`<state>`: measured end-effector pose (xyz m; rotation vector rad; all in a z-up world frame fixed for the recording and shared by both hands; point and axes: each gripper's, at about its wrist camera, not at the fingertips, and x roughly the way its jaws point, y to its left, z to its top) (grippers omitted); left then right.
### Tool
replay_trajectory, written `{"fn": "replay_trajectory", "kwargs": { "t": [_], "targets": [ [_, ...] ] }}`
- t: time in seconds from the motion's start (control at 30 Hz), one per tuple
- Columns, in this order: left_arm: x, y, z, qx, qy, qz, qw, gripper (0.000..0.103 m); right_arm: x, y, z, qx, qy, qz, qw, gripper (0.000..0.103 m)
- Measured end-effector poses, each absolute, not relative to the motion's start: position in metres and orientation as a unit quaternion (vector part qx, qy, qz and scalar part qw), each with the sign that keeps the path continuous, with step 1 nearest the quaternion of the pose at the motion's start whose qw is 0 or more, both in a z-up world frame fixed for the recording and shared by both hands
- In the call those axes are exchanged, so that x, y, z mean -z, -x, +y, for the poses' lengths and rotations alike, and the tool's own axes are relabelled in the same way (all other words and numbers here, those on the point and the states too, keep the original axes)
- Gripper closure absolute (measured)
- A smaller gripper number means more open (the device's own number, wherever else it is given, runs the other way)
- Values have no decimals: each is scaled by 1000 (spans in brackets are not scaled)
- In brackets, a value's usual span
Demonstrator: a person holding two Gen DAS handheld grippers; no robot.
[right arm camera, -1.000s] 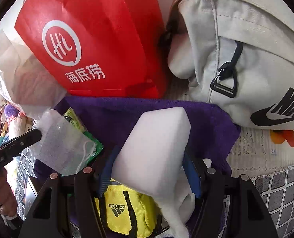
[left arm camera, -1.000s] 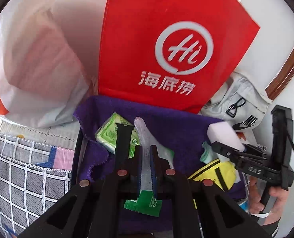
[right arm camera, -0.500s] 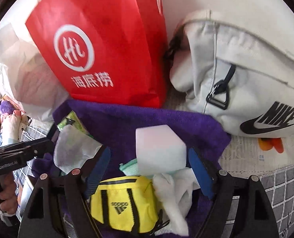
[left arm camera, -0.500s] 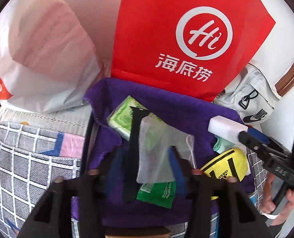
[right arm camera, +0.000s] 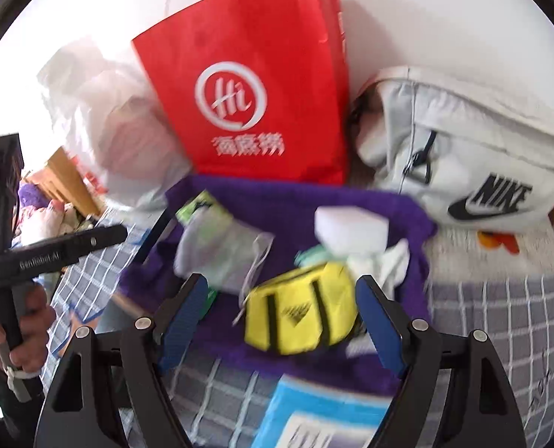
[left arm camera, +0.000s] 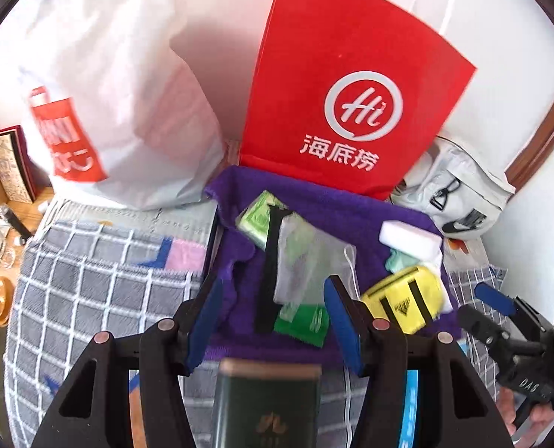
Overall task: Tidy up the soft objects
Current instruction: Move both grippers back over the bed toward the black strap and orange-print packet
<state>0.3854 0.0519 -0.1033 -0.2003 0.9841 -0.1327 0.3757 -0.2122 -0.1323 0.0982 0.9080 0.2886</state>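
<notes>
A purple towel (left arm camera: 351, 209) lines a container that holds soft items. A white mesh pouch (left arm camera: 306, 261) lies on it over a green tissue pack (left arm camera: 256, 216) and a green sachet (left arm camera: 306, 323), beside a black strap (left arm camera: 269, 261). To the right sit a white sponge (left arm camera: 407, 237) and a yellow pouch (left arm camera: 404, 298). My left gripper (left arm camera: 273, 287) hovers open above the mesh pouch without touching it. My right gripper (right arm camera: 280, 283) is open above the yellow pouch (right arm camera: 299, 313), apart from the sponge (right arm camera: 351, 227). Nothing is held.
A red paper bag (left arm camera: 351, 93) and a white plastic bag (left arm camera: 108, 93) stand behind the towel. A pale Nike bag (right arm camera: 463, 156) lies at the right. Grey chequered cloth (left arm camera: 90, 280) covers the surface. A dark green box (left arm camera: 269, 403) and a blue-white box (right arm camera: 325, 410) lie in front.
My left gripper opened and let go of the mesh pouch; my right gripper released the white sponge. Both items now rest on the purple towel, and both grippers have drawn back and up.
</notes>
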Motion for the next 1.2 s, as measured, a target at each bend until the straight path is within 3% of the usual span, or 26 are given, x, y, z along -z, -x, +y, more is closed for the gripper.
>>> {"fn": "replay_trajectory", "kwargs": {
  "t": [0.47, 0.67, 0.93, 1.2],
  "targets": [
    [81, -279, 78, 46, 89, 455, 885, 48, 135, -255, -170, -190, -49, 441, 876, 24],
    [91, -242, 87, 40, 86, 454, 886, 48, 150, -216, -150, -202, -18, 447, 871, 36],
    [120, -216, 91, 36, 95, 475, 874, 48, 191, -175, -137, -212, 2, 469, 857, 66],
    [137, -195, 94, 40, 107, 479, 871, 48, 223, -164, -124, -185, 88, 468, 859, 69]
  ]
}}
